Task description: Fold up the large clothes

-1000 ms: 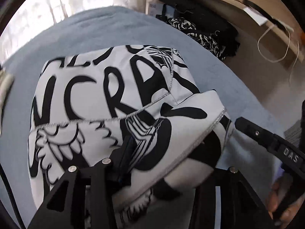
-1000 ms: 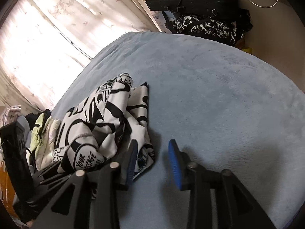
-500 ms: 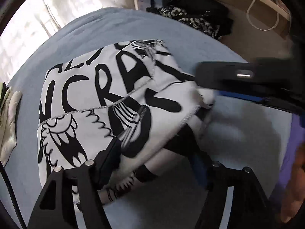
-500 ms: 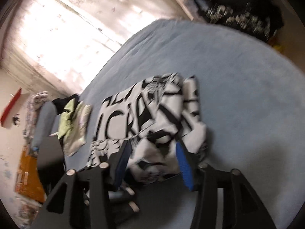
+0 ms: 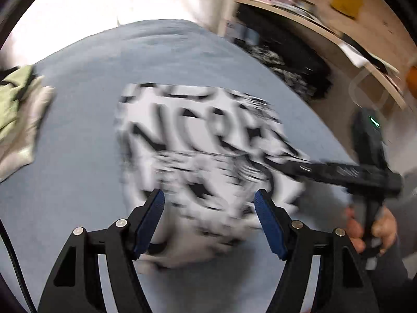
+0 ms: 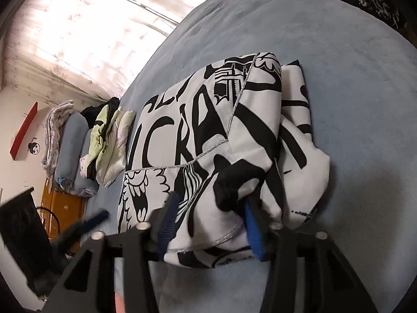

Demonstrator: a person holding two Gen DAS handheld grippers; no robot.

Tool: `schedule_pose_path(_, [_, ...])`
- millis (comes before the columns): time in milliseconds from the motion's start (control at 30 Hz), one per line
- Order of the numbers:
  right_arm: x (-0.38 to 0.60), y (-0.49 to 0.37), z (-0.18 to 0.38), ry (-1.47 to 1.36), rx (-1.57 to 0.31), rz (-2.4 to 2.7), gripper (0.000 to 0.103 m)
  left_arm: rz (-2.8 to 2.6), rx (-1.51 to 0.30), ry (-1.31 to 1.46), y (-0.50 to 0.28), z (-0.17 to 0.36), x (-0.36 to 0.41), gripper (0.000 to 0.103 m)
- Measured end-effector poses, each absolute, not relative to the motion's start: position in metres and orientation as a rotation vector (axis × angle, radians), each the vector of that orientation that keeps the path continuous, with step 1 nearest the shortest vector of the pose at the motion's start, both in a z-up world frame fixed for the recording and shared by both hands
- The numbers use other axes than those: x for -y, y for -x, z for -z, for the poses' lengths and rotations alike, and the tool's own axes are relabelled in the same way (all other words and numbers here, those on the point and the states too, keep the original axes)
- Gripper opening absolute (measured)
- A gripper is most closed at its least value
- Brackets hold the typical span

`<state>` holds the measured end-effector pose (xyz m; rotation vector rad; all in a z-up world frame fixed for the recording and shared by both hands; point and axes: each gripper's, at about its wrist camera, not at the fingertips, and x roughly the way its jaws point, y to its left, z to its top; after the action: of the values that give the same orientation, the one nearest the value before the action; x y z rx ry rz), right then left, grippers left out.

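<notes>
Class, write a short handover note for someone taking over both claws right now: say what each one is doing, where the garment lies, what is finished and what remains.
Left claw: open, holding nothing, raised above the near edge of the garment.
Right claw: jaws apart around a bunched near edge of the black-and-white garment; a firm grip cannot be confirmed.
The garment lies folded into a compact stack on the blue bed. A pile of green and white clothes lies beside it, toward the pillows.
Done: the main folds.
Left: probably tuck or flatten the loose bulge on the right side, then set it with the pile.
</notes>
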<state>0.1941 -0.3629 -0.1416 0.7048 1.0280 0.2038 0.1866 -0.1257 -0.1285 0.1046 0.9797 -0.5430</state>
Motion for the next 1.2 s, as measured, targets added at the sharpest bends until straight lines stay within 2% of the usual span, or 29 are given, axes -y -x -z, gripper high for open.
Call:
schedule_pose_path(33, [0.362,-0.195,0.142,-0.699,-1.027,-0.203,0.031,0.517,-1.012,-0.111,-0.197,0.135,0.117,0.063])
schedule_pose_path(67, [0.360,-0.197,0.143,-0.696,-1.025,-0.204,0.027,0.503,-1.034,-0.111,-0.205,0.142,0.112,0.043])
schedule_pose_path(100, [0.360,-0.197,0.142,-0.679,-1.025,-0.203,0.025,0.486,-1.067,-0.107,-0.214,0.151,0.106,0.032])
schedule_pose_path(133, [0.356,-0.197,0.138,-0.645,-1.020,-0.192,0.023,0.488,-1.103,-0.089,-0.221,0.160,0.102,0.026])
schedule_pose_path(200, [0.348,-0.198,0.123,-0.545,-0.988,-0.175,0.019,0.530,-1.116,-0.018,-0.228,0.167,0.098,0.026])
schedule_pose_path(400, [0.340,-0.183,0.064,-0.308,-0.786,-0.100,0.017,0.581,-1.058,-0.069,-0.215,0.166,0.114,0.026])
schedule_pose_path(467, [0.342,-0.184,0.072,-0.262,-0.805,-0.047,0.017,0.585,-1.059,-0.099,-0.214,0.172,0.121,0.025])
schedule_pose_path(667, [0.369,-0.193,0.156,-0.353,-0.981,0.042,0.016,0.566,-1.075,-0.184,-0.210,0.209,0.142,0.020])
schedule_pose_path(833, [0.369,-0.191,0.151,-0.373,-0.975,0.033,0.018,0.564,-1.048,-0.172,-0.204,0.204,0.137,0.020])
schedule_pose_path(900, [0.368,-0.192,0.144,-0.362,-0.988,0.028,0.022,0.561,-1.056,-0.148,-0.204,0.202,0.137,0.022])
schedule_pose_path(967, [0.369,-0.192,0.132,-0.359,-1.004,0.025,0.027,0.568,-1.087,-0.135,-0.205,0.195,0.133,0.041])
schedule_pose_path(1033, [0.375,-0.191,0.116,-0.379,-0.992,-0.001,0.032,0.586,-1.089,-0.110,-0.205,0.184,0.126,0.055])
schedule_pose_path(1100, [0.382,-0.196,0.105,-0.414,-0.966,-0.029,0.047,0.604,-1.070,-0.087,-0.207,0.168,0.120,0.060])
schedule_pose_path(1167, [0.391,-0.205,0.096,-0.451,-0.935,-0.046,0.053,0.625,-1.048,-0.060,-0.214,0.153,0.116,0.079])
schedule_pose_path(1200, [0.396,-0.213,0.093,-0.460,-0.932,-0.044,0.054,0.627,-1.037,-0.050,-0.218,0.149,0.116,0.084])
